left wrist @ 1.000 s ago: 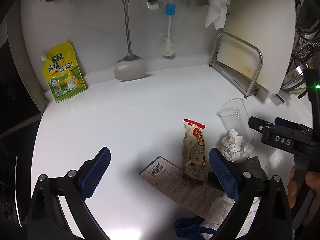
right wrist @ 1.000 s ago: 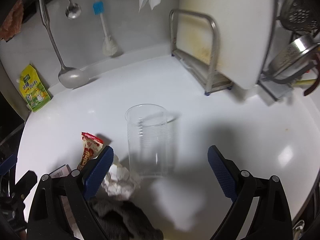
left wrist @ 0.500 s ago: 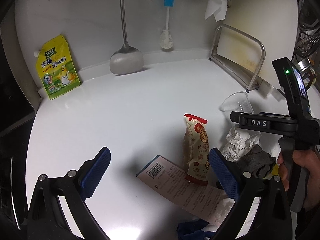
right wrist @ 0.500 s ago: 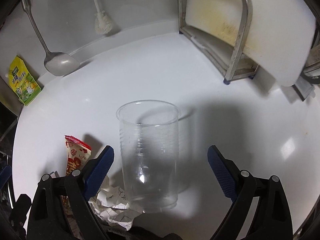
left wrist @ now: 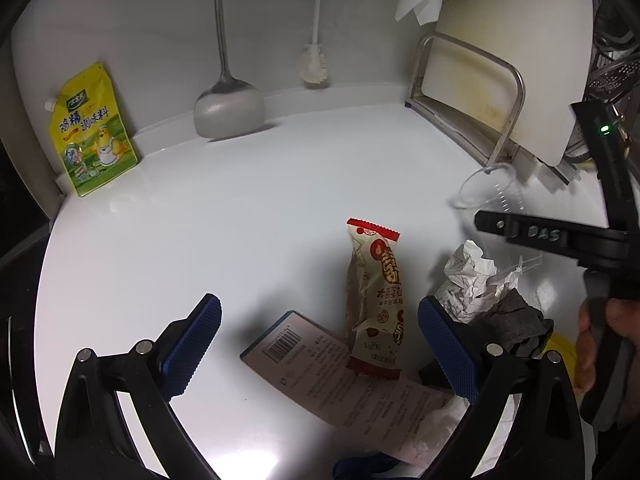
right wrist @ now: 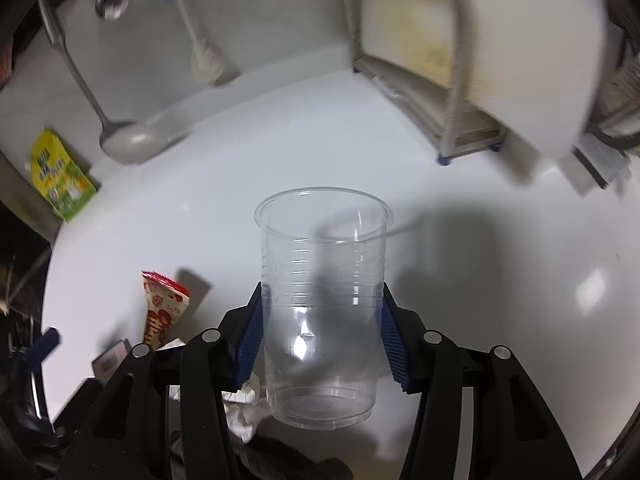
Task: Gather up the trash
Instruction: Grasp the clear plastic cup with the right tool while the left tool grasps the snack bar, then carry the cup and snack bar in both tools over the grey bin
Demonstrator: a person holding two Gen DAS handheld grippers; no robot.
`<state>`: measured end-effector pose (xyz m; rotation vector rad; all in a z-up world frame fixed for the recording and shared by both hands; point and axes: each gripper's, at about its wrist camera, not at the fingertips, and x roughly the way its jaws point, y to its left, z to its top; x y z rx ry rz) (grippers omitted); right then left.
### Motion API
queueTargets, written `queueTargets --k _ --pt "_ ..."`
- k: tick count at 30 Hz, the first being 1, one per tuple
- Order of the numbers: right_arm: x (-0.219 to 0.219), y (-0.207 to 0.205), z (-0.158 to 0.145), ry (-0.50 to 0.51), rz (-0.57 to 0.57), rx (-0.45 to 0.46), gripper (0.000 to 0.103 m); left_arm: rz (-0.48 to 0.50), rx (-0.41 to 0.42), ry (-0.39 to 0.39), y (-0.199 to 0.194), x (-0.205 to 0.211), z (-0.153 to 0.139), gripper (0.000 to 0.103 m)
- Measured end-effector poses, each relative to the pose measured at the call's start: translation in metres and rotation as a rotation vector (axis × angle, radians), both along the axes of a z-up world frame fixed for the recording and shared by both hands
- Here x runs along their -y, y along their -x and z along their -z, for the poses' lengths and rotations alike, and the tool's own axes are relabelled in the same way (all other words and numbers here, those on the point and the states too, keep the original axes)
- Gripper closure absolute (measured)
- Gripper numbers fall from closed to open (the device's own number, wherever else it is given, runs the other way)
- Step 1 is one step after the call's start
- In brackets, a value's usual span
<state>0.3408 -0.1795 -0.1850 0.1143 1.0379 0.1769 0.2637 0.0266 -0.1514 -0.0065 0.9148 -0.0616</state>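
My right gripper is shut on a clear plastic cup, its blue pads pressed on both sides; the cup shows at the right of the left wrist view too. My left gripper is open and empty above the white counter. Between its fingers lie a red and cream snack wrapper and a printed paper slip with a barcode. A crumpled white paper ball and a dark grey wad lie to the right. The wrapper also shows in the right wrist view.
A yellow seasoning pouch leans on the back wall. A metal ladle and a brush hang there. A metal rack with a white cutting board stands at the back right.
My right gripper has closed on the clear cup, which was standing free between open fingers. The left gripper has drifted slightly closer to the trash and stays open.
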Motion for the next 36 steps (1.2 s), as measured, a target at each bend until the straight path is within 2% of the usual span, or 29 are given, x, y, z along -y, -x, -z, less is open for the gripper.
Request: queueTargets --k 10,15,18,19,21,29,36 --pt "0.032 0.034 -0.026 -0.043 0.062 0.061 0.052 0.019 -0.061 -0.035 -0.023 0.02 0.027 0.009" --pt "0.044 0.056 -0.033 -0.039 0.082 0.079 0.052 0.036 -0.089 -0.086 -0.031 0.031 0.035 0.032" --pt "0.047 0.064 -0.033 -0.042 0.093 0.075 0.052 0.053 -0.12 -0.076 -0.034 0.033 0.039 0.06" --pt "0.049 0.068 -0.032 -0.042 0.098 0.071 0.052 0.058 -0.128 -0.061 -0.034 0.032 0.038 0.076" --pt "0.052 0.077 -0.03 -0.044 0.108 0.067 0.052 0.062 -0.125 -0.02 -0.033 0.029 0.035 0.087" --pt "0.058 0.115 -0.039 -0.092 0.139 0.091 0.052 0.049 -0.041 0.012 -0.028 0.012 -0.003 0.089" --pt "0.072 0.165 -0.062 -0.122 0.179 0.124 0.052 0.036 0.054 -0.03 0.017 -0.012 -0.061 0.089"
